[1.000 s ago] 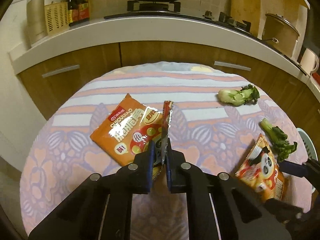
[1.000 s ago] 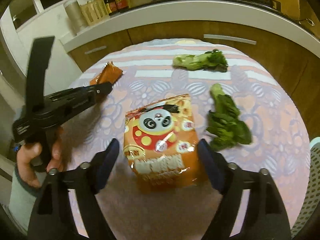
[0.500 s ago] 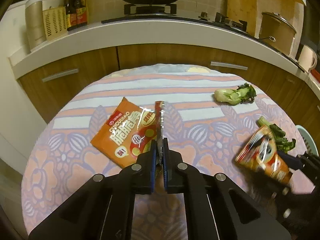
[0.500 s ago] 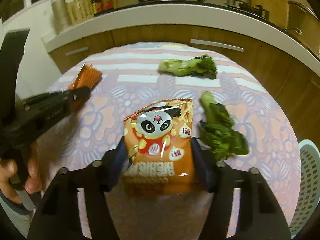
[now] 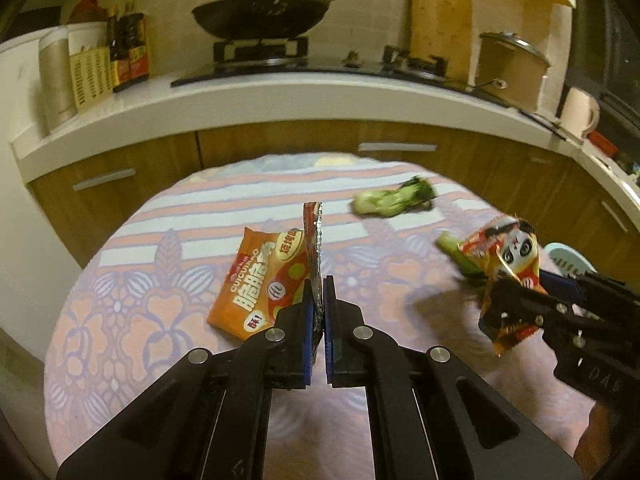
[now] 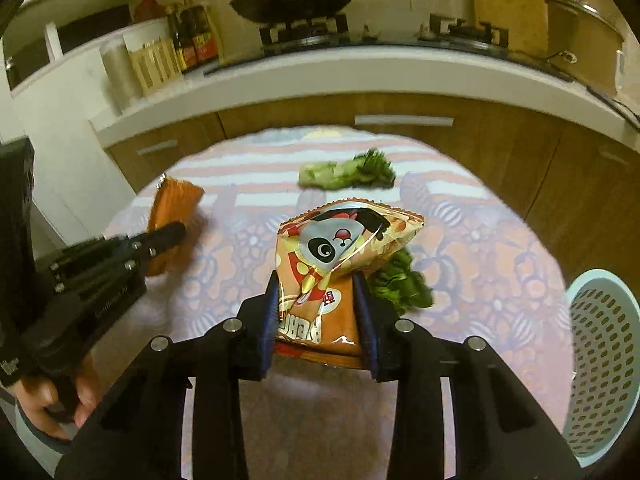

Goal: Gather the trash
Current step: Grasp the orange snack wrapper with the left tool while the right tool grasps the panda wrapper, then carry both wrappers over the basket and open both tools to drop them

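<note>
both grippers holding snack packets over the round table

the left gripper (image 5: 319, 300) is pressed together on the edge of the orange snack packet (image 5: 264, 280), lifting it off the patterned tablecloth (image 5: 132, 308). the right gripper (image 6: 318, 312) is closing, its jaws squeezing the crumpled panda snack packet (image 6: 340, 248) between them. 2 bok choy pieces (image 6: 344, 170) lie behind; a pale blue perforated basket (image 6: 604, 360) stands at the table's right.

Two bok choy heads (image 6: 346, 170) (image 6: 400, 284) lying apart on the floral tabletop (image 6: 500, 248). Behind, a wok (image 5: 260, 16) on the stove, bottles (image 5: 130, 50), a leaning cutting board (image 5: 438, 20), a lidded pot (image 5: 512, 68).
</note>
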`<action>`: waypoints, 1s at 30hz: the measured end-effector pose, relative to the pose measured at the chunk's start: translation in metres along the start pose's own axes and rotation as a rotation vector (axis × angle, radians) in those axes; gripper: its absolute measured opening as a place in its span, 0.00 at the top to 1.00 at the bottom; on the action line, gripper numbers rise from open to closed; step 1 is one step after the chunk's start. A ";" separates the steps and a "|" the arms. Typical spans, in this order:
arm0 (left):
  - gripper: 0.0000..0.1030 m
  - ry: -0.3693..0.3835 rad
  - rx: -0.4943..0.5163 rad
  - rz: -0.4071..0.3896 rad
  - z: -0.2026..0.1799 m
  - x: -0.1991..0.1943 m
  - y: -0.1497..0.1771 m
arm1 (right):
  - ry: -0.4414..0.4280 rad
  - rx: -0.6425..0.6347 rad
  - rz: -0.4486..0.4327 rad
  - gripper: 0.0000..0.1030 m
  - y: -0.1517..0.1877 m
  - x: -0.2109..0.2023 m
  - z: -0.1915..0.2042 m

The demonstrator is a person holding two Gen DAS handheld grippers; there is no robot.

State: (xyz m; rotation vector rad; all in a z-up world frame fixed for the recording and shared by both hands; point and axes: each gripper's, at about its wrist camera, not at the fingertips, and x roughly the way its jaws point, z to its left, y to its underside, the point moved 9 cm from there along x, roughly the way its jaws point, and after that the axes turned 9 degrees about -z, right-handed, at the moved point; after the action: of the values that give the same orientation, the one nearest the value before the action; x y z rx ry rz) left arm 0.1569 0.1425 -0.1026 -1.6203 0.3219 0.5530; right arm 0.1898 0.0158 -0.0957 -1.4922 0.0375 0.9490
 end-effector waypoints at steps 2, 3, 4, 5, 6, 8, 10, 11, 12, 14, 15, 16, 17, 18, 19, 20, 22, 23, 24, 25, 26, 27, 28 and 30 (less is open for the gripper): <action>0.98 0.026 0.009 -0.019 -0.011 -0.007 -0.005 | 0.012 0.002 -0.029 0.70 -0.007 -0.014 -0.005; 0.98 0.035 0.011 -0.027 -0.015 -0.009 -0.007 | 0.019 0.005 -0.042 0.70 -0.009 -0.020 -0.009; 0.98 0.052 0.012 -0.037 -0.022 -0.012 -0.011 | 0.026 0.010 -0.051 0.70 -0.011 -0.025 -0.014; 0.98 0.072 0.011 -0.046 -0.029 -0.015 -0.014 | 0.033 0.020 -0.060 0.70 -0.012 -0.030 -0.019; 0.98 0.099 0.010 -0.058 -0.038 -0.018 -0.018 | 0.038 0.028 -0.066 0.70 -0.013 -0.035 -0.024; 0.98 0.133 0.017 -0.074 -0.054 -0.022 -0.024 | 0.061 0.049 -0.082 0.70 -0.015 -0.046 -0.041; 0.98 0.166 0.034 -0.087 -0.073 -0.025 -0.029 | 0.077 0.069 -0.093 0.70 -0.016 -0.055 -0.057; 0.98 0.183 0.045 -0.093 -0.084 -0.026 -0.032 | 0.088 0.079 -0.099 0.70 -0.016 -0.059 -0.065; 0.98 0.206 0.061 -0.098 -0.098 -0.027 -0.034 | 0.102 0.091 -0.108 0.70 -0.016 -0.066 -0.076; 0.98 0.235 0.081 -0.099 -0.119 -0.027 -0.036 | 0.125 0.111 -0.121 0.70 -0.014 -0.077 -0.094; 0.98 0.258 0.095 -0.099 -0.134 -0.026 -0.037 | 0.136 0.123 -0.127 0.70 -0.013 -0.083 -0.104; 0.98 0.273 0.105 -0.098 -0.145 -0.025 -0.036 | 0.146 0.131 -0.132 0.70 -0.012 -0.088 -0.112; 0.98 0.291 0.117 -0.095 -0.158 -0.024 -0.036 | 0.161 0.144 -0.140 0.70 -0.011 -0.094 -0.123; 0.98 0.304 0.126 -0.093 -0.167 -0.024 -0.036 | 0.168 0.153 -0.145 0.70 -0.010 -0.098 -0.131; 0.98 0.329 0.142 -0.089 -0.185 -0.023 -0.035 | 0.182 0.167 -0.153 0.70 -0.009 -0.105 -0.142; 0.98 0.343 0.151 -0.086 -0.194 -0.022 -0.034 | 0.196 0.176 -0.159 0.70 -0.007 -0.111 -0.152; 0.98 0.377 0.178 -0.079 -0.221 -0.019 -0.032 | 0.224 0.200 -0.168 0.70 -0.002 -0.122 -0.172; 0.98 0.391 0.190 -0.075 -0.232 -0.018 -0.031 | 0.236 0.214 -0.171 0.70 0.000 -0.126 -0.182; 0.98 0.407 0.201 -0.069 -0.244 -0.016 -0.030 | 0.253 0.233 -0.174 0.70 0.004 -0.132 -0.196; 0.98 0.429 0.215 -0.061 -0.260 -0.014 -0.028 | 0.263 0.247 -0.175 0.70 0.008 -0.136 -0.205; 0.98 0.445 0.225 -0.054 -0.272 -0.011 -0.026 | 0.275 0.265 -0.176 0.70 0.012 -0.139 -0.215; 0.98 0.457 0.235 -0.046 -0.283 -0.009 -0.024 | 0.289 0.284 -0.175 0.70 0.016 -0.143 -0.226; 0.98 0.473 0.247 -0.036 -0.297 -0.006 -0.021 | 0.299 0.296 -0.174 0.70 0.020 -0.145 -0.234; 0.98 0.503 0.272 -0.011 -0.322 0.000 -0.013 | 0.320 0.330 -0.167 0.69 0.030 -0.149 -0.254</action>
State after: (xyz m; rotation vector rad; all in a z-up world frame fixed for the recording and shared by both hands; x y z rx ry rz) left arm 0.2164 -0.1728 -0.0747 -1.4760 0.7272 0.0766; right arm 0.2081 -0.2785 -0.0736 -1.3026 0.2841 0.5333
